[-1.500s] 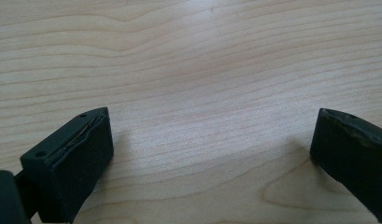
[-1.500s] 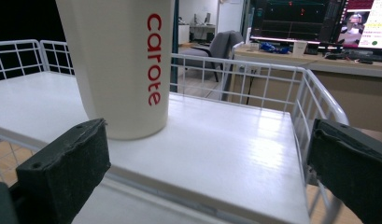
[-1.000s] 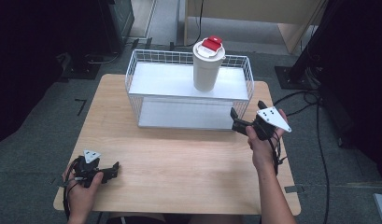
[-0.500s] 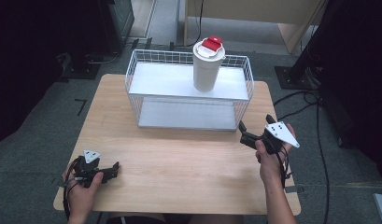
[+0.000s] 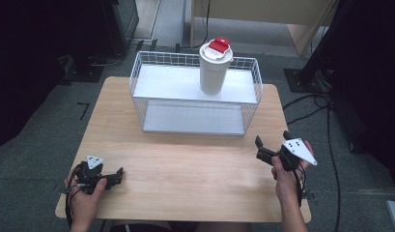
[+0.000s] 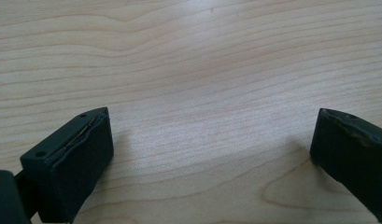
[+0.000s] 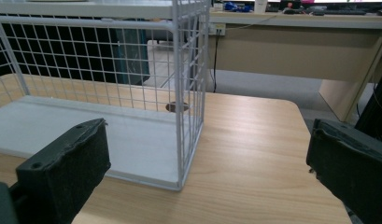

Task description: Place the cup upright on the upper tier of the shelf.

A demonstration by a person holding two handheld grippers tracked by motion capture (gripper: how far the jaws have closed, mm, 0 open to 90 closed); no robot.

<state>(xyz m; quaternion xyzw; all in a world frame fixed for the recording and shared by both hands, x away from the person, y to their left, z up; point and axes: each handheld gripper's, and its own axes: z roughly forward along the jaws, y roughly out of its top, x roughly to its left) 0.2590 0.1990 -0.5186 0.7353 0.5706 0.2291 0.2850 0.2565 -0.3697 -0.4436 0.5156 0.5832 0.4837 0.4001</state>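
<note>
A white tumbler (image 5: 214, 70) with a red lid stands upright on the top shelf of a white wire rack (image 5: 195, 87) at the back of the wooden table (image 5: 185, 164). My left gripper (image 5: 117, 176) rests low at the table's front left corner. In the left gripper view its jaws (image 6: 212, 140) stand open over bare wood. My right gripper (image 5: 271, 138) is held near the table's right edge, in front of the rack's right end. It is open with nothing between its jaws (image 7: 207, 154), and it faces the rack's front right corner post (image 7: 179, 116).
The rack's lower white shelf (image 7: 86, 135) lies on the table, with a round hole (image 7: 177, 107) in the tabletop behind it. Cables (image 5: 325, 111) trail on the floor to the right. A wooden desk (image 7: 296, 42) stands beyond the table.
My right gripper has drawn back from the rack's front right corner toward the person and the table's right edge. The left gripper and the tumbler have stayed put.
</note>
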